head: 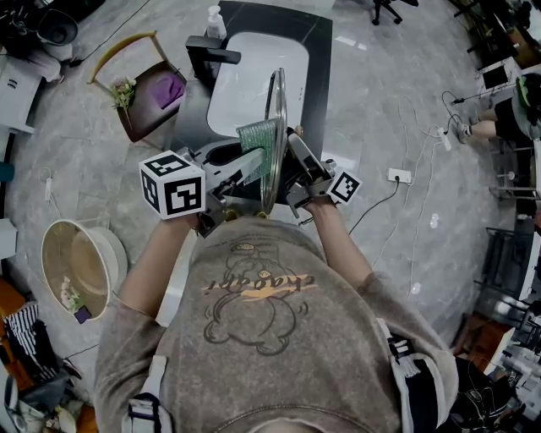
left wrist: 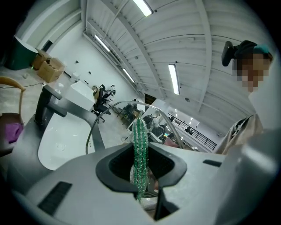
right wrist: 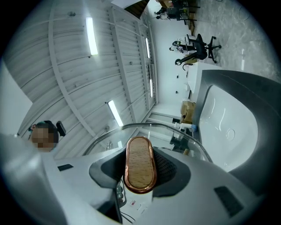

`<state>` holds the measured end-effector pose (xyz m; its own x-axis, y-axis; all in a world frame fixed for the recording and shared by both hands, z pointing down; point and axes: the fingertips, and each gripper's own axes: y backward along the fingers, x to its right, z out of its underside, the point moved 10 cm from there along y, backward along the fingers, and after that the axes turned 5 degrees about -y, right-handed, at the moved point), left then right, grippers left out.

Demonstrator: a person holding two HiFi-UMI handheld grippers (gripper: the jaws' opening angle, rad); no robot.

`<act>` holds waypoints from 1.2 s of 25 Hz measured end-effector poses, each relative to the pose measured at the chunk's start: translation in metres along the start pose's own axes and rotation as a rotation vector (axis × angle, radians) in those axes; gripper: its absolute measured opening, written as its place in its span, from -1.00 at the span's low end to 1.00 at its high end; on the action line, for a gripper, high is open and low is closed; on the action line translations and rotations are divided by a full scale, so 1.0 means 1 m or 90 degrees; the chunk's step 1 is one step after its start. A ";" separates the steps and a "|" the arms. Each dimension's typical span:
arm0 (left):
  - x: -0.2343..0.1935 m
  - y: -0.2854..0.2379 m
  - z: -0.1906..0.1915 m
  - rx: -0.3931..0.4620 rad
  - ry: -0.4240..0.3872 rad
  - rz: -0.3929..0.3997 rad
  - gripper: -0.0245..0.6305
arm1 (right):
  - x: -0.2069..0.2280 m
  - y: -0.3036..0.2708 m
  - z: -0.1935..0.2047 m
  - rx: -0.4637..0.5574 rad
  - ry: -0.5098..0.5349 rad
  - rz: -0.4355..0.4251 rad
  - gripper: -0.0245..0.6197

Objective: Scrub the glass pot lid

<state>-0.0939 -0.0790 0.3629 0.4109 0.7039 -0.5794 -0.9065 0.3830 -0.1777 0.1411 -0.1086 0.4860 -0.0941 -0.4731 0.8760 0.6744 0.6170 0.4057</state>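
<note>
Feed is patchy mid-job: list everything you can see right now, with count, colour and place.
glass pot lid: 1, clear with metal rim, held on edge, in front of the sink
lid handle: 1, wood with copper rim, between right fingers
scouring pad: 1, green, beside the lid's left face
sink: 1, white, top centre
faucet: 1, black, left of the basin
soap bottle: 1, white, behind the faucet
basket: 1, brown, floor left of sink
purple cloth: 1, in basket
tub: 1, white, floor lower left
left gripper: grey, shut on scouring pad
right gripper: grey, shut on lid handle
</note>
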 end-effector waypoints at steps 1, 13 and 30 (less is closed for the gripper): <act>-0.004 -0.002 -0.001 0.002 0.003 -0.003 -0.66 | 0.000 0.000 0.000 -0.002 -0.001 -0.002 -0.36; -0.048 -0.025 -0.002 -0.001 0.018 -0.048 -0.66 | -0.004 -0.002 0.003 -0.013 -0.002 -0.006 -0.36; -0.106 -0.056 0.044 -0.102 -0.015 -0.120 -0.66 | -0.011 -0.003 0.002 -0.010 0.008 -0.021 -0.36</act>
<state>-0.0821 -0.1492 0.4689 0.5745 0.6437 -0.5055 -0.8167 0.4103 -0.4057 0.1389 -0.1034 0.4756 -0.1076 -0.5010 0.8588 0.6825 0.5909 0.4302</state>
